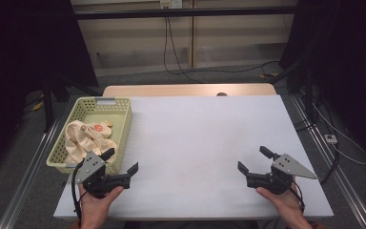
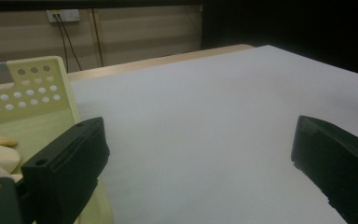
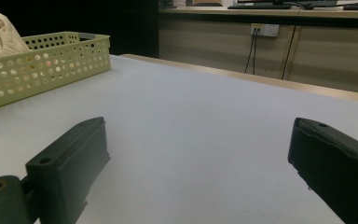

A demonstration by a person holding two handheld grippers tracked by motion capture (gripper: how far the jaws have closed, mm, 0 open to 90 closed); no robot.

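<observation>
High view: cream cloth bag (image 1: 89, 140) sits in the green basket (image 1: 122, 125) at left, left gripper (image 1: 120, 163) spread just beside it, right gripper (image 1: 251, 159) spread lower right. Left gripper view's dim, but probably it should dip over the rim; right gripper view shows the bag upper left.

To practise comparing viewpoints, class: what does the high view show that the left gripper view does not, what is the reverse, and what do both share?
High view alone: both hands, the left tool and right tool whole, the full basket with the cloth bag and its orange spot, and the floor cables.

Left gripper view alone: a close look along that tool's open jaws, and the basket's holed corner from the side.

Shared: the white table, the basket, pale cloth, the back wall.
</observation>
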